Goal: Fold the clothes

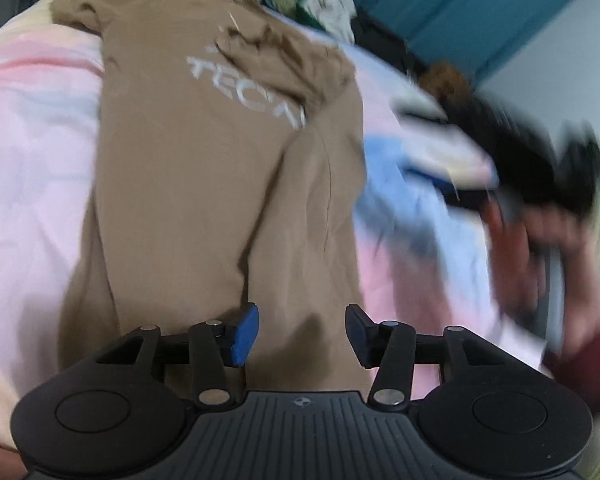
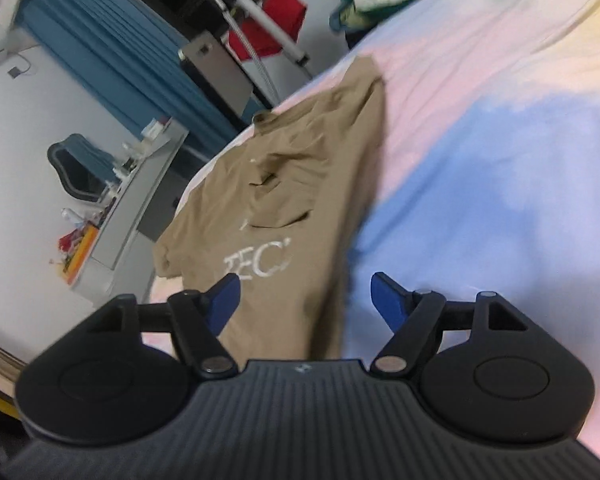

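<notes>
From the left wrist, one tan T-shirt [image 1: 204,168] lay lengthwise on the pastel bedspread [image 1: 32,152], one side folded over its white lettering. The left gripper [image 1: 301,334] hovered above the hem, fingers apart and empty. Only here showed the person's blurred right hand [image 1: 539,248].

From the right wrist, the right gripper [image 2: 304,304] hung tilted over the same shirt [image 2: 284,184], fingers spread, holding nothing. Only here showed a desk [image 2: 140,184] and one chair [image 2: 80,168].
</notes>
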`<action>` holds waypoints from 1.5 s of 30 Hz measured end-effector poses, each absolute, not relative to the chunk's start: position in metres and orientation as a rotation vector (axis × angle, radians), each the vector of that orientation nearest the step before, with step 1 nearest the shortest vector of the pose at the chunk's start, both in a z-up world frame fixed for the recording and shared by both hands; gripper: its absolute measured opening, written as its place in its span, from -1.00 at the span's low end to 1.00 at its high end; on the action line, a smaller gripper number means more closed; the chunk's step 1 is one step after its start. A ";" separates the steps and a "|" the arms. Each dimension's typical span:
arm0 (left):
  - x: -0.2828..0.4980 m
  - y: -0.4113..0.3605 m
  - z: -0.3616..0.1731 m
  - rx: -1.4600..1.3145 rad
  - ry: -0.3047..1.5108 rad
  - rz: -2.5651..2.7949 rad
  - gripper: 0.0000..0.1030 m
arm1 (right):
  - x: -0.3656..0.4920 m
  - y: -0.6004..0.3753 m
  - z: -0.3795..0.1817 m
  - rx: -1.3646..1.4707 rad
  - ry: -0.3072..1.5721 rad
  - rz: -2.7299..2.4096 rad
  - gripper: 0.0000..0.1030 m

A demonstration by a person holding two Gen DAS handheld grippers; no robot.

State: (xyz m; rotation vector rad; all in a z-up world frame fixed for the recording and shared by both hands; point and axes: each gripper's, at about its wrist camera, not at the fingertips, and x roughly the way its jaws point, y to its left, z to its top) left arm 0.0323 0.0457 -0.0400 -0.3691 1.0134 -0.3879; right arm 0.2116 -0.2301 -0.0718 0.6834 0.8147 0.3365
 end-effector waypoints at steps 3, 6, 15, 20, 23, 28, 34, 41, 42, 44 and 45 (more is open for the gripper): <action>0.029 0.029 -0.049 -0.270 1.049 -0.411 -0.04 | 0.242 -0.211 -0.089 0.636 0.856 0.292 0.30; 0.023 0.016 -0.048 -0.167 1.025 -0.434 -0.50 | 0.252 -0.197 -0.111 0.567 0.884 0.282 -0.40; 0.005 0.010 -0.025 -0.161 0.925 -0.615 -0.91 | 0.227 -0.202 -0.101 0.408 0.786 0.188 -0.80; 0.009 0.004 -0.046 -0.154 0.999 -0.578 -0.87 | 0.232 -0.202 -0.116 0.378 0.831 0.172 -0.77; 0.010 0.014 -0.043 -0.198 1.002 -0.562 -0.24 | 0.230 -0.210 -0.112 0.452 0.839 0.161 -0.72; 0.017 0.038 -0.023 -0.315 0.950 -0.545 0.31 | 0.202 -0.221 -0.084 0.436 0.780 0.186 -0.28; 0.081 0.065 -0.003 -0.484 0.930 -0.441 0.39 | 0.151 -0.216 -0.065 0.402 0.723 0.285 -0.29; 0.191 0.043 -0.027 -0.536 0.961 -0.340 0.36 | 0.136 -0.162 -0.067 0.182 0.762 0.565 -0.36; 0.205 0.039 -0.032 -0.540 0.969 -0.329 0.35 | 0.135 -0.156 -0.069 0.147 0.774 0.604 -0.36; 0.233 0.029 -0.042 -0.548 0.987 -0.309 0.33 | 0.134 -0.147 -0.075 0.105 0.799 0.663 -0.36; 0.248 0.024 -0.048 -0.552 0.996 -0.298 0.33 | 0.134 -0.142 -0.079 0.075 0.819 0.692 -0.36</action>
